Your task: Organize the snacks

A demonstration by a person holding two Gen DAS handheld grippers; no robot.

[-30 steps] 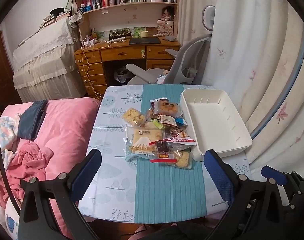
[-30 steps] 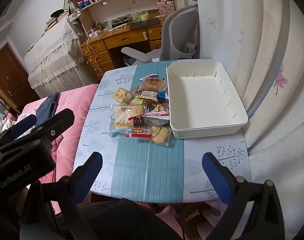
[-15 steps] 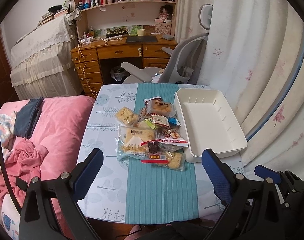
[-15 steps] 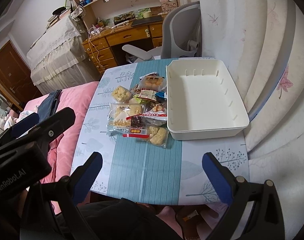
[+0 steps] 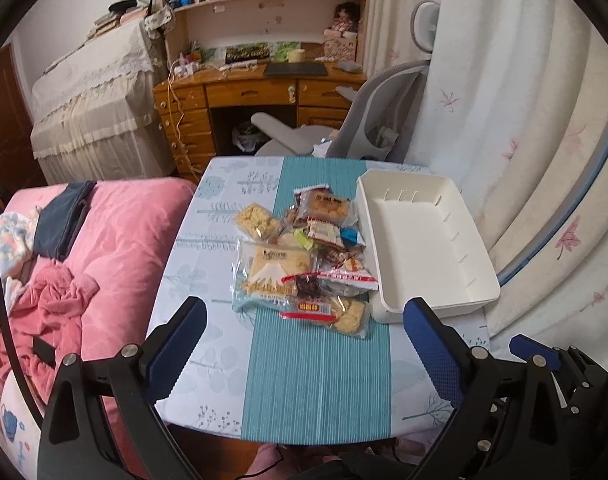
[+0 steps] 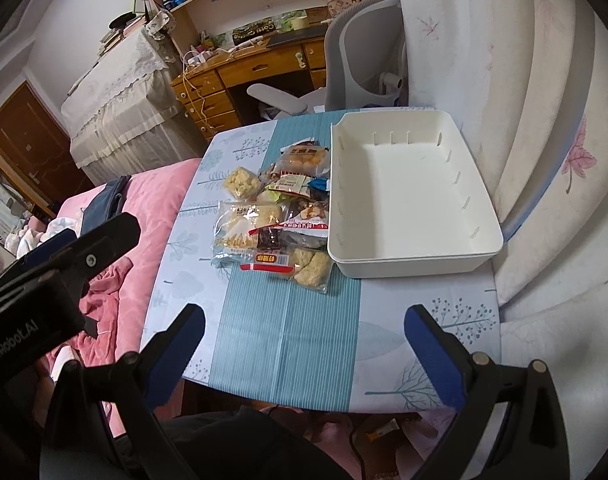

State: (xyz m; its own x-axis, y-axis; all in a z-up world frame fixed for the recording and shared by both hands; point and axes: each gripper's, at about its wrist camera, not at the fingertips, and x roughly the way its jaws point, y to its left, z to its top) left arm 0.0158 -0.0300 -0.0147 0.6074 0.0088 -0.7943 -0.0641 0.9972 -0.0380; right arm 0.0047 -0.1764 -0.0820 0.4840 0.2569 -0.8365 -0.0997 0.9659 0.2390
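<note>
Bench (image 5: 316,380) first: it carries a white bin (image 5: 428,240) lying empty, long axis running away from us, with its left wall touching the snack pile (image 5: 304,264). We judge sorting not yet begun. Nearest us is the crumbly cake packet (image 5: 346,318), just beside the bin's near corner. Our left tool (image 5: 304,354) and right tool (image 6: 304,354) both hang spread and empty above the near edge; the packet lies dead ahead of the left tool, which seems nearer.

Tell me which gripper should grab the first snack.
Probably left: the left gripper, open, faces the snack pile. The right gripper, also open, sits nearer the empty white bin.
</note>
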